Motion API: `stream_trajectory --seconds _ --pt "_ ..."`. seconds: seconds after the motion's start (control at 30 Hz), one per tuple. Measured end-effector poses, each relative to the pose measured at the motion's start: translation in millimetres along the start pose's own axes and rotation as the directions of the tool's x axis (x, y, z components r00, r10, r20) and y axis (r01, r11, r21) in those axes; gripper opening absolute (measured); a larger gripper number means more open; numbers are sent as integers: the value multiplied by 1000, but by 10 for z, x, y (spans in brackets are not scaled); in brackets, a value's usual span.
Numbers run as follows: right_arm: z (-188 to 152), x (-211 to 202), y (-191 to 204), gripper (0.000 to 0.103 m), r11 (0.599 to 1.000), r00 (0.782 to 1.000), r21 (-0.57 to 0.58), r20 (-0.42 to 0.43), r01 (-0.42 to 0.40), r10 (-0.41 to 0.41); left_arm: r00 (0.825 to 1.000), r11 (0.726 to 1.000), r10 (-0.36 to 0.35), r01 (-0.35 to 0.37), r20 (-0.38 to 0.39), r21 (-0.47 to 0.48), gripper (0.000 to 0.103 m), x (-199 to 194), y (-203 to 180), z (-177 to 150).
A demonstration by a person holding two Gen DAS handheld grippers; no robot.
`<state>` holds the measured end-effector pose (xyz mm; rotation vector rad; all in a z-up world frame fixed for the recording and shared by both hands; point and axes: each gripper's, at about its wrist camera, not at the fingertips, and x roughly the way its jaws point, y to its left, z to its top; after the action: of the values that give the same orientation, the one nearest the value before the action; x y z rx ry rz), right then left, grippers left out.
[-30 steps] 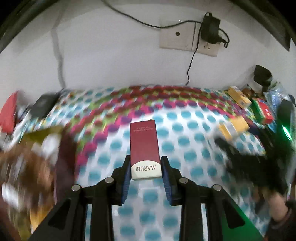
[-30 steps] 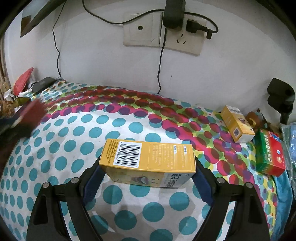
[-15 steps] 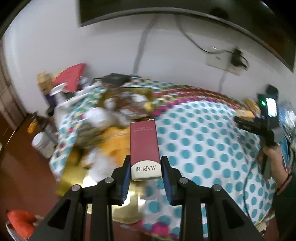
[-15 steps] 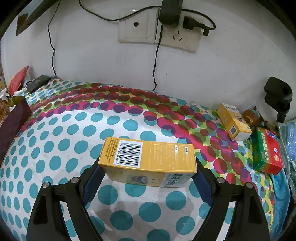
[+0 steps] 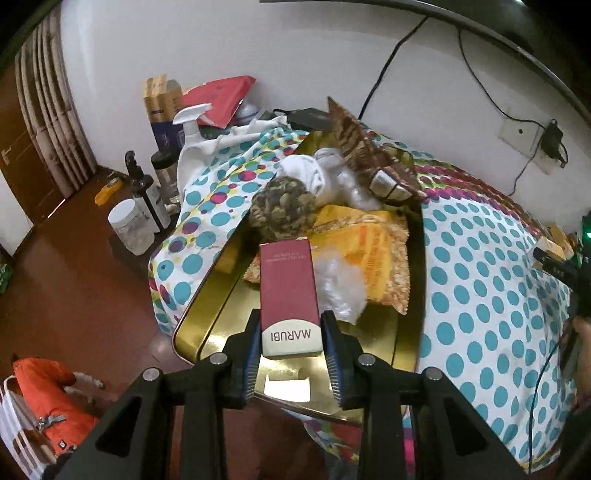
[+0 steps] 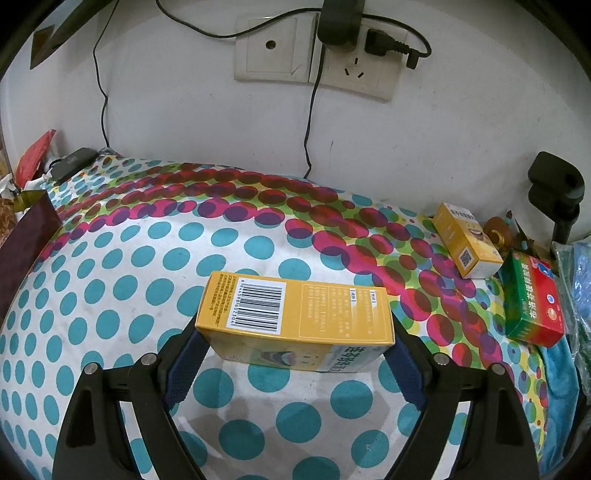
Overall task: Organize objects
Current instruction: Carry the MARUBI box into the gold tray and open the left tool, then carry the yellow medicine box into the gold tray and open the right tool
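My left gripper (image 5: pixel 291 347) is shut on a dark red MARUBI box (image 5: pixel 288 295), held over the near end of a gold metal tin (image 5: pixel 207 314) at the table's left edge. The tin holds several packets, a white cloth and a dried bundle (image 5: pixel 282 208). Across the table, my right gripper (image 6: pixel 293 343) is shut on a yellow barcode box (image 6: pixel 295 314) by its two ends, just above the dotted cloth (image 6: pixel 147 266). A small yellow box (image 6: pixel 465 243) and a red-green box (image 6: pixel 532 299) lie at the far right of the right wrist view.
Bottles, a jar (image 5: pixel 131 227) and a spray bottle (image 5: pixel 190 136) stand on a brown surface left of the table. Wall sockets with a plugged charger (image 6: pixel 338 26) and cables hang behind. A black clamp (image 6: pixel 557 192) stands at the right.
The left gripper swung left with the red box, from over the dotted cloth to above the gold tin. The right gripper and its yellow box stayed put.
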<state>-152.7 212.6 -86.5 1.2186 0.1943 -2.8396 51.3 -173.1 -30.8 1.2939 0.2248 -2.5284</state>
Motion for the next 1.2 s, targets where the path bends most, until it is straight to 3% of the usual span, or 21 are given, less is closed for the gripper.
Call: stream_trajectory --seconds 0.27,0.33,0.4,0.7,1.0,1.2 --pt "-9 -5 21 86 1000 1000 -1 1 0 0 999 998 33 -35 -35 -56 32 142 108 -46" --pt "-10 -5 20 86 1000 1000 -3 2 -4 4 999 997 11 -14 -34 -78 34 135 121 -58" --pt "-5 -14 29 86 1000 1000 -7 5 -7 7 1000 994 -4 1 -25 -105 45 113 140 -73" --pt "26 -90 24 86 999 998 -19 56 -26 27 997 996 19 -12 74 -92 57 -78 115 -182" --pt "13 -204 83 86 1000 994 -25 104 -19 22 992 991 13 5 126 -136 57 -213 218 -309" --pt "21 -215 96 86 1000 994 -24 108 -3 5 979 996 58 -44 196 -72 57 -355 119 -419"
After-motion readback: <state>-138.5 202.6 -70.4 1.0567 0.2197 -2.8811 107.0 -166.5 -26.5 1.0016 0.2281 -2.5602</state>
